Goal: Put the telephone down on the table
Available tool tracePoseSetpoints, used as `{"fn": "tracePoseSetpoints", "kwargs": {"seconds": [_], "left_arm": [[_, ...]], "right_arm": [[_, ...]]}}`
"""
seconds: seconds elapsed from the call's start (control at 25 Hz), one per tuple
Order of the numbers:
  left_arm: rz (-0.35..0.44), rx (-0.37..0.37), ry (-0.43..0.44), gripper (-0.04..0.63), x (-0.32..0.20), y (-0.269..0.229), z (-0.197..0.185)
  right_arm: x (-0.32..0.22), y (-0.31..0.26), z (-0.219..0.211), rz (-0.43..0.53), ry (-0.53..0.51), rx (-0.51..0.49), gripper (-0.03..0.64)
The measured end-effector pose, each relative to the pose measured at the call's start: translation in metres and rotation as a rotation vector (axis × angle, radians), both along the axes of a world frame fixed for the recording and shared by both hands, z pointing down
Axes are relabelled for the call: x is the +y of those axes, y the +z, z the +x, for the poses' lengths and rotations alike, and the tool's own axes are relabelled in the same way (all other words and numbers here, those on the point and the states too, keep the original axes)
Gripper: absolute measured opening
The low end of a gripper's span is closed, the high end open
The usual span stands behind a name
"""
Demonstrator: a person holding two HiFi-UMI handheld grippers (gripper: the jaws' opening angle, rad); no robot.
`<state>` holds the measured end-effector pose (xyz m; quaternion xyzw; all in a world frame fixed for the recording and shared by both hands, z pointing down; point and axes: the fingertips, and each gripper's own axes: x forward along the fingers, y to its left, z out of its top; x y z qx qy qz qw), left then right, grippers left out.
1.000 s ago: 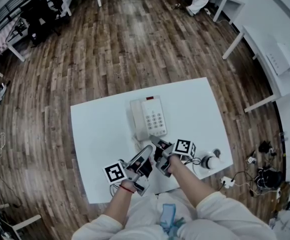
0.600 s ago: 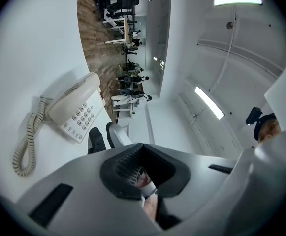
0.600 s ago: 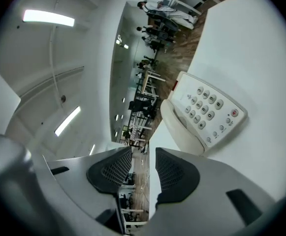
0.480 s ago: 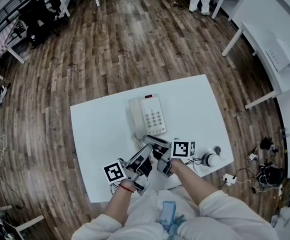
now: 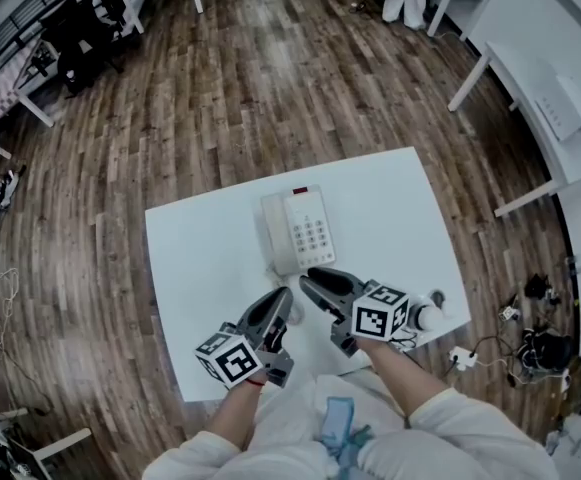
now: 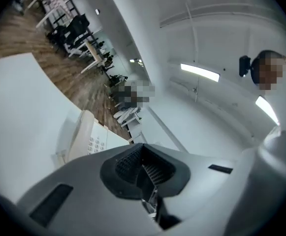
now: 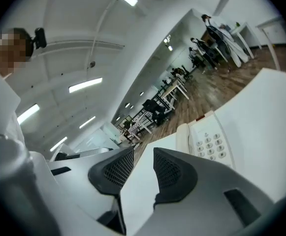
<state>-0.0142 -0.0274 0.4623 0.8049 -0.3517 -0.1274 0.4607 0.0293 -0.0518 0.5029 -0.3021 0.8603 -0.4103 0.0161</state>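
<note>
phone (image 5: 298,231) sits flat on table (image 5: 195,268). l gripper (image 5: 278,298) clenched, empty. r gripper (image 5: 312,281) jaws apart, just been closing, nothing btwn; both near phone.

Brown wood-plank floor (image 5: 270,78) all round. Black office chairs (image 5: 80,23) at top left. Long white side desk (image 5: 530,98) at right, with a white slotted box (image 5: 562,108) on it. White power strip (image 5: 458,360) and a tangle of black cables (image 5: 535,348) on the floor, lower right.
</note>
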Motion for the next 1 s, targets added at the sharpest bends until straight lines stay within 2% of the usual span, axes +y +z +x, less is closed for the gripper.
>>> {"fn": "tracePoseSetpoints", "kwargs": {"seconds": [0.12,0.28,0.56,0.68,0.8,1.0], "left_arm": [[0.073,-0.087,-0.015,0.002,0.002,-0.004,-0.004],[0.183,-0.188,-0.038,0.002,0.003,-0.013,-0.004],[0.368,-0.370,-0.087,0.002,0.002,-0.039,-0.001],[0.452,-0.454,-0.101,0.002,0.001,-0.053,0.001],[0.497,-0.506,-0.098,0.002,0.003,-0.058,0.003],[0.535,-0.547,-0.100,0.002,0.008,-0.061,0.006]], "right_arm": [[0.005,-0.017,0.003,0.137,-0.007,0.079,0.144],[0.012,-0.037,0.005,0.271,-0.010,0.160,0.144],[0.022,-0.075,0.002,0.495,0.012,0.209,0.144],[0.026,-0.091,0.001,0.554,0.019,0.200,0.144],[0.031,-0.100,-0.003,0.594,0.000,0.191,0.144],[0.040,-0.110,-0.008,0.675,0.000,0.213,0.144]]}}
